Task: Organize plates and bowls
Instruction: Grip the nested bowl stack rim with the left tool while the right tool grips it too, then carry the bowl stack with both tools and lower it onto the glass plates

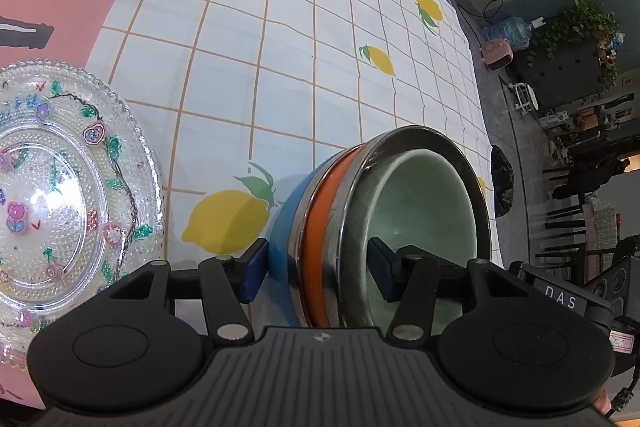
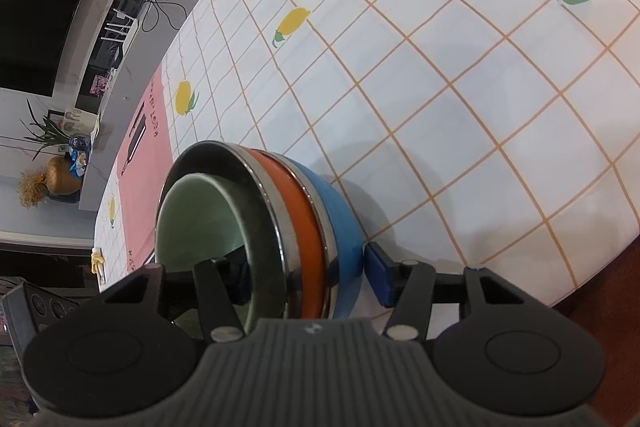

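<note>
both grippers are on the nested bowl stack (image 1: 332,227) now, from opposite sides. left gripper (image 1: 316,273): jaws straddle the stack's wall, one blue pad outside on the blue bowl (image 1: 286,223), the other inside the pale green bowl (image 1: 424,211), but i cannot tell whether they press or just bracket it. right gripper (image 2: 308,279): same straddle, and again i cannot tell whether it clamps. the stack sits on the lemon-print surface (image 1: 280,67), steel rims and an orange bowl (image 2: 298,211) sandwiched between. a glass plate (image 1: 60,195) with flower stickers lies flat, near the stack.
</note>
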`<state>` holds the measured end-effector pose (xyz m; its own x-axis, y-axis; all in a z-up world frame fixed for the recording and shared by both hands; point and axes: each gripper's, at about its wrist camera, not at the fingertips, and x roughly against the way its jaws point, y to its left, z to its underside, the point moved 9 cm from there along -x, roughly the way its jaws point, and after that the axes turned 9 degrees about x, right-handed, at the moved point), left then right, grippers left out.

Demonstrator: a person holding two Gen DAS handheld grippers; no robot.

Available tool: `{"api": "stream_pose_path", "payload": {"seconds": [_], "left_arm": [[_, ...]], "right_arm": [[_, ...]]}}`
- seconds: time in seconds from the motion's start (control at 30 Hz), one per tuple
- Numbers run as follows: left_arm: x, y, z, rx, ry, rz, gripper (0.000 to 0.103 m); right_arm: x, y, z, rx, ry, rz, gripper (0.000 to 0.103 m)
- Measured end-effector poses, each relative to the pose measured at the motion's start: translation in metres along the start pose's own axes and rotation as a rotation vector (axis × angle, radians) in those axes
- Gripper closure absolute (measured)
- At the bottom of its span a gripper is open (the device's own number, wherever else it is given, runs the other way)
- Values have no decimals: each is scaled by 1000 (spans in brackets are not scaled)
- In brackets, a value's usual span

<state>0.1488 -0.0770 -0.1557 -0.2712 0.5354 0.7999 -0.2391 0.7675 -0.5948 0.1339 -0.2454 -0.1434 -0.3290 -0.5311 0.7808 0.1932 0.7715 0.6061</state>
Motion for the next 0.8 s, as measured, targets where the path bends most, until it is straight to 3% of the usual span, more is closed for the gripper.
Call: {"api": "stream_pose_path", "payload": {"seconds": [0.13, 0.3, 0.6, 0.8], "left_arm": [[1, 1, -1, -3, 4, 7, 44], [5, 0, -2, -11, 7, 15, 44], [8, -2, -1, -4, 10, 4, 44], [36, 1, -6, 2, -25, 6, 44]], "right_arm": [[0, 0, 0, -1, -3, 6, 50], [1, -2, -1, -1, -2, 36, 61], [0, 1, 0, 0, 4, 52, 61], [3, 26, -5, 56, 10, 45, 61]]}}
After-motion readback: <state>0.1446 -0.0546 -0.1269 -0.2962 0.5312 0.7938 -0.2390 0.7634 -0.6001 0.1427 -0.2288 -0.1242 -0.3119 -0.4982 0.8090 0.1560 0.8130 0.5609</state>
